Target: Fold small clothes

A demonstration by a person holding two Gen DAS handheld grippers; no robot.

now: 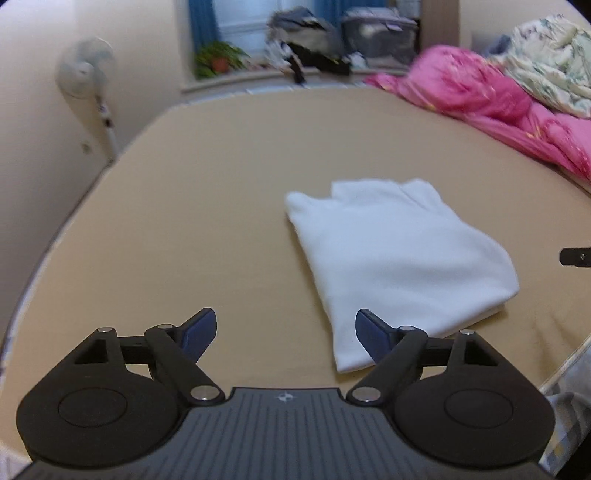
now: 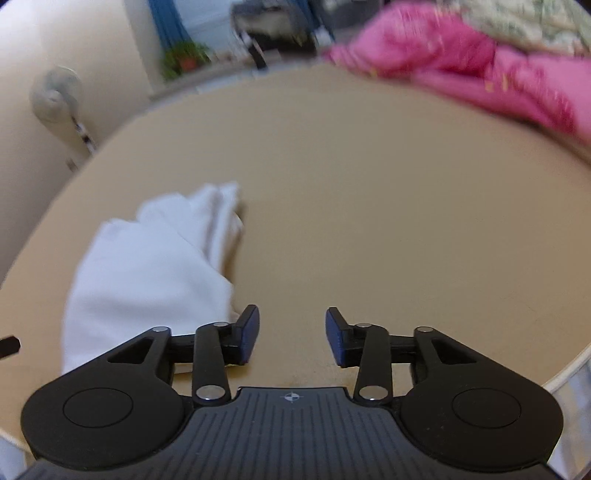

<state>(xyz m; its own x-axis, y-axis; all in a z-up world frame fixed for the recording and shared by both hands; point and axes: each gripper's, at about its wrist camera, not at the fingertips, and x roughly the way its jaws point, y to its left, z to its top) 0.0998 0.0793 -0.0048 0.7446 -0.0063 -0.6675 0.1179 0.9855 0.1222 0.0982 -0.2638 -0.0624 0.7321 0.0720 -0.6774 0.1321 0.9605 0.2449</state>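
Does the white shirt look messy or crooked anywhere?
A bit. The white garment lies folded on the tan bed, but its far end is uneven, with bunched layers sticking out. Both grippers are open and hold nothing.

Both wrist cameras look forward and down over the tan bed (image 1: 229,177); both see the white garment (image 1: 399,258), left view nearer.

A tan bed (image 1: 229,177) filled most of both views. At its far right side lay a pink quilt (image 1: 480,92), with a pale flowered blanket (image 1: 550,59) heaped on it. Past the bed's far end stood a window with blue curtains (image 1: 201,26), a potted plant (image 1: 218,59) (leafy, in a reddish pot) and piled clothes (image 1: 303,33). A white fan (image 1: 85,70) stood left of the bed.
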